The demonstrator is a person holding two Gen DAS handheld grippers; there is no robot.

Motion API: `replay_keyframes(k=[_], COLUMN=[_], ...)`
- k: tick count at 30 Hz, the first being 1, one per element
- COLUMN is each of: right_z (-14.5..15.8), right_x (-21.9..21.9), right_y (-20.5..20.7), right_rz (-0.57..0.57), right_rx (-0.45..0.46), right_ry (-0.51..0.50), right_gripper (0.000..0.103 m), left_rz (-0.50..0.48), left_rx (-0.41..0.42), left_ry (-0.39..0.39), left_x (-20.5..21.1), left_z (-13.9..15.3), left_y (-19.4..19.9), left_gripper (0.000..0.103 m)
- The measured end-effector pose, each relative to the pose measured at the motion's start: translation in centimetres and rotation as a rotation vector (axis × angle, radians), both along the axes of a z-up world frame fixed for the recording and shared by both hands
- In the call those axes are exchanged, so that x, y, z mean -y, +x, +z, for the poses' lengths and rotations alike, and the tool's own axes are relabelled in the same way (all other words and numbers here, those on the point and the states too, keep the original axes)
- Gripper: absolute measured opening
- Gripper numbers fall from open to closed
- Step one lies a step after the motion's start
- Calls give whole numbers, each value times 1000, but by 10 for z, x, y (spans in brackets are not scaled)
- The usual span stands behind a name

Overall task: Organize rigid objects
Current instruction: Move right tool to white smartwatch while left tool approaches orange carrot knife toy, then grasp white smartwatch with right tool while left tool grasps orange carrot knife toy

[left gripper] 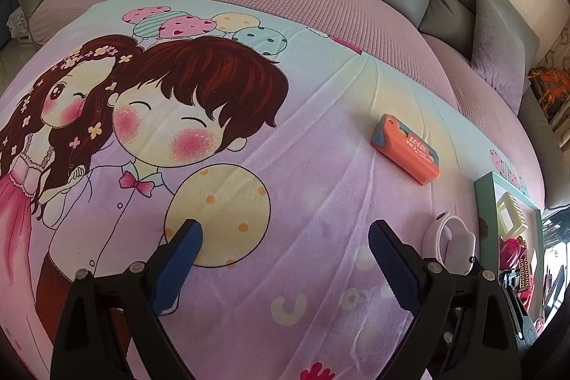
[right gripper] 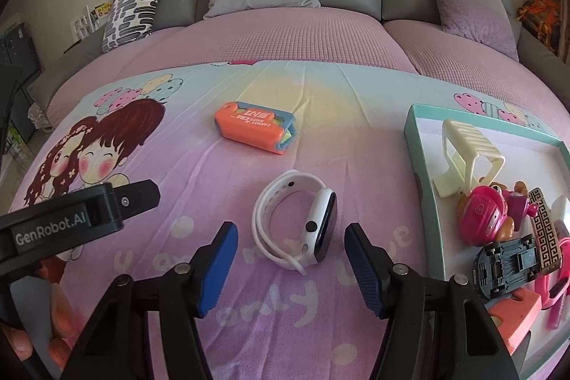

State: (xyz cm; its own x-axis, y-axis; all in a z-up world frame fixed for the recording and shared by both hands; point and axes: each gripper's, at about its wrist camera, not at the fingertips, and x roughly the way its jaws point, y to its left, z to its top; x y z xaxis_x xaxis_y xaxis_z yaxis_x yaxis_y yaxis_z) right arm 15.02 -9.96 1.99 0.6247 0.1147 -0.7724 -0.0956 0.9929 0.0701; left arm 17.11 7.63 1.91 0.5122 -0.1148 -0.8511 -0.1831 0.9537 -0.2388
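A white smartwatch (right gripper: 315, 219) lies on the cartoon-print blanket (right gripper: 199, 166), its strap curled into a loop. My right gripper (right gripper: 291, 232) hangs just over it, one blue pad on each side of the watch with a gap on both sides, so it is open. An orange carrot-knife box (right gripper: 254, 127) rests farther back on the blanket. In the left wrist view my left gripper (left gripper: 285, 227) stands wide open over the printed balloon with nothing between its fingers. To its right are the watch (left gripper: 461, 239) and the orange box (left gripper: 406, 148).
A teal-rimmed tray (right gripper: 416, 145) at the right holds a cream plastic holder (right gripper: 463, 145), a pink toy (right gripper: 481, 212), a dark toy car (right gripper: 509, 262) and other small items. The left gripper's black body (right gripper: 71, 219) and a hand show at the left. Grey cushions line the back.
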Motion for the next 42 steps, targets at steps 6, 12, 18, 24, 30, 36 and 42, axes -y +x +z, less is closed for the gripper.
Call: replay_keyframes(k=[6, 12, 18, 24, 30, 36, 42], right_z=[-8, -8, -6, 4, 23, 39, 49], right_x=[3, 4, 8, 11, 17, 38, 60], right_y=[4, 5, 4, 0, -5, -8, -10], right_rz=[-13, -13, -14, -20, -36, -97, -155], right_rx=[-12, -9, -9, 13, 54, 91, 106], right_ry=[2, 18, 35, 47, 34, 18, 38], right_gripper=[52, 52, 51, 51, 50, 50, 50], left_rz=[-10, -28, -46, -59, -81, -133, -208], left_rx=[-2, -3, -2, -1, 4, 26, 47], left_ry=[6, 19, 23, 23, 26, 15, -14], left_x=[4, 9, 17, 21, 28, 43, 67], left_z=[0, -1, -2, -2, 0, 3, 4], left_y=[4, 8, 11, 13, 16, 24, 38], left_gripper=[95, 95, 95, 95, 95, 95, 94])
